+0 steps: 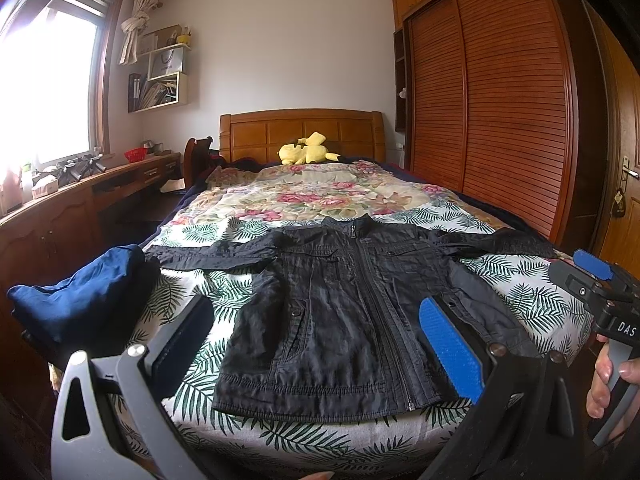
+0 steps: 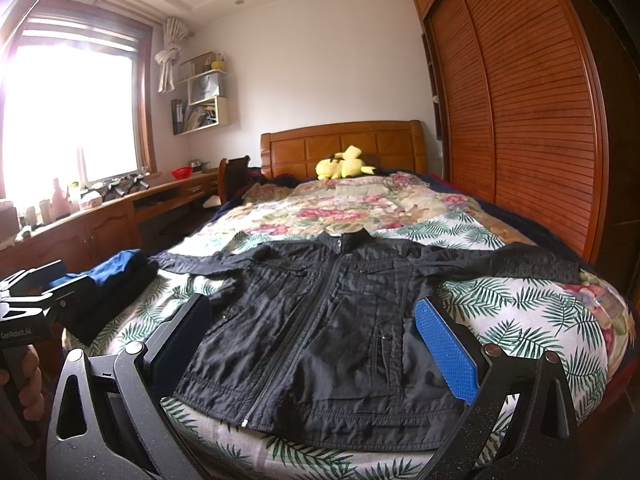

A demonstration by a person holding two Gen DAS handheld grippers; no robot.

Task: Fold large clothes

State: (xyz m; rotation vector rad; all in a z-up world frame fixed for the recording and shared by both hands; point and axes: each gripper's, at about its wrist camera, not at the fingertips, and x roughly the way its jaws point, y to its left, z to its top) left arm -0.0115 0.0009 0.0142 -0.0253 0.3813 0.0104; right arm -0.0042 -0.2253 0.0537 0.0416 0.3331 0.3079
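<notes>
Left wrist view: the jacket [image 1: 340, 312] lies flat and face up on your bed [image 1: 304, 196], zipped, collar toward the headboard [image 1: 300, 134], both sleeves spread out sideways. Its hem sits at the near edge, directly ahead of and between your left gripper's [image 1: 320, 344] fingers, which stand wide apart and hold nothing (the blue pad [image 1: 450, 350] overlaps the jacket's right side in this view, but contact is not clear). Your right gripper [image 1: 592, 276] hovers off to the right, beside the sleeve end; its jaws look parted too.

From the right wrist, the jacket [image 2: 328, 320] again lies just ahead of the open right gripper [image 2: 316, 344], apart from it.

A blue folded garment [image 1: 80, 292] rests at the bed's left edge, by the left sleeve. A yellow plush [image 1: 306, 150] lies at the headboard, the wardrobe [image 1: 488, 96] stands to the right.
</notes>
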